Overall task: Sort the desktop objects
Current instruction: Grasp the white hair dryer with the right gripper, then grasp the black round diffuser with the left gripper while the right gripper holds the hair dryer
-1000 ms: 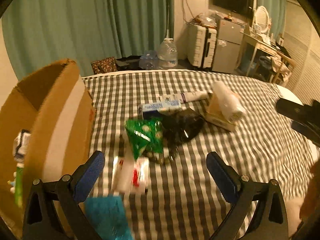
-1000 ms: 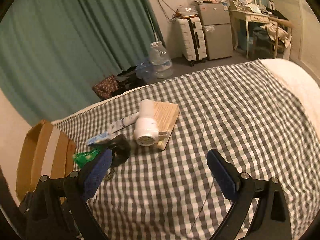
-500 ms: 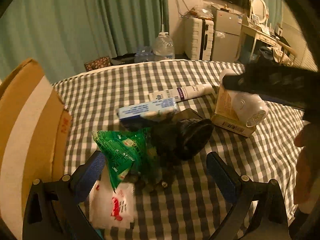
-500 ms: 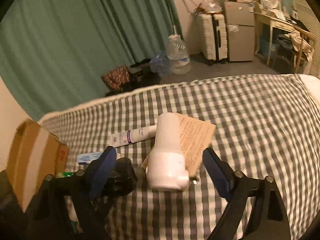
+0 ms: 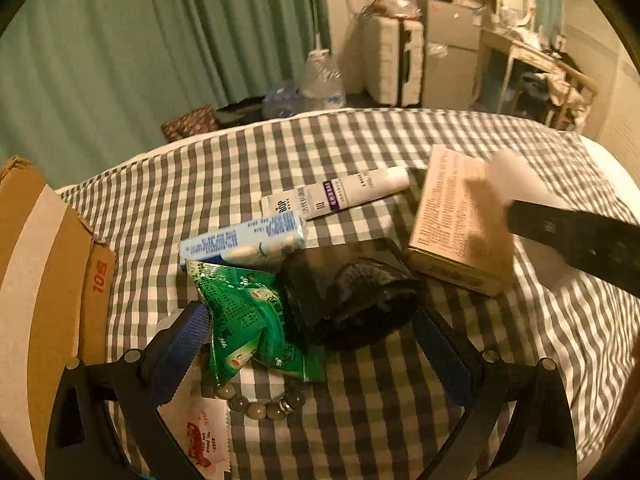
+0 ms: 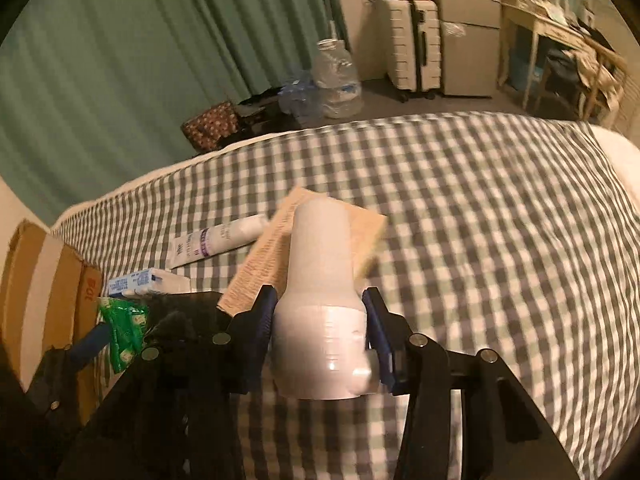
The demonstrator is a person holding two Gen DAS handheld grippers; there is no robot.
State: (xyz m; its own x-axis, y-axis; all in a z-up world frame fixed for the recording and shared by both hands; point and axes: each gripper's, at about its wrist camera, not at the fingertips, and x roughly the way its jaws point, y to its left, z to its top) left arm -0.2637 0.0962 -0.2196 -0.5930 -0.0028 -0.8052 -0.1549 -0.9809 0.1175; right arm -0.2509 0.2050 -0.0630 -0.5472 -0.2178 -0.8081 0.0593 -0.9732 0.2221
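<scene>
Fingers (image 6: 376,332) of the right gripper (image 6: 320,336) press on both sides of the white bottle (image 6: 322,300), so this gripper is clenched on it. The bottle lies with its long axis pointing away from the camera, and its far end rests over the tan box (image 6: 276,252) on the checked bedcover (image 6: 480,220). The left gripper (image 5: 312,352) is spread wide and holds nothing; the green packet (image 5: 248,320) and the black pouch (image 5: 348,300) lie between its fingers. Further left stands the cardboard box (image 5: 40,264), probably the place for sorted things.
</scene>
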